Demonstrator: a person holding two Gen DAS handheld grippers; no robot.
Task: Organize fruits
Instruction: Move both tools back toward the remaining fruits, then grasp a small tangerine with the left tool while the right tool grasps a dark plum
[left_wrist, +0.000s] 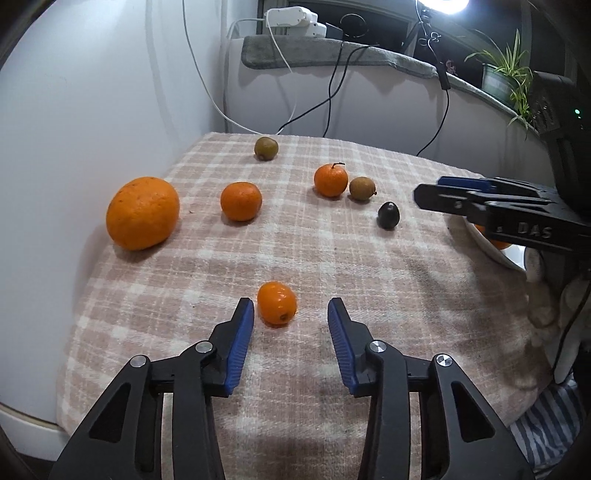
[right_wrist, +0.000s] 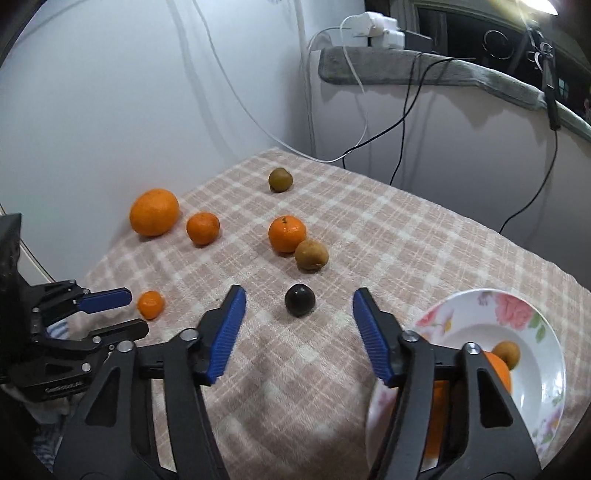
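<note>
On the plaid blanket (left_wrist: 332, 258), the left gripper (left_wrist: 290, 306) stands wide open and empty with a small kumquat (left_wrist: 277, 302) just ahead between its blue pads, while the right gripper (right_wrist: 299, 295) gapes equally wide, holding nothing, before a dark plum (right_wrist: 300, 300). Only the right wrist view shows the floral plate (right_wrist: 546, 354) beside that plum, already holding an orange (right_wrist: 500, 371) and a brown fruit (right_wrist: 508, 352). Beyond the plum lie a tangerine (right_wrist: 287, 233) touching a brown longan (right_wrist: 311, 254), two larger oranges and a far greenish fruit (right_wrist: 280, 179).

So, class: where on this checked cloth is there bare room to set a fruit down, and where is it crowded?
Free: the wide stretch of cloth between the brown fruit and the flowered plate. Crowded: the left side, around the big orange and mandarin.
</note>
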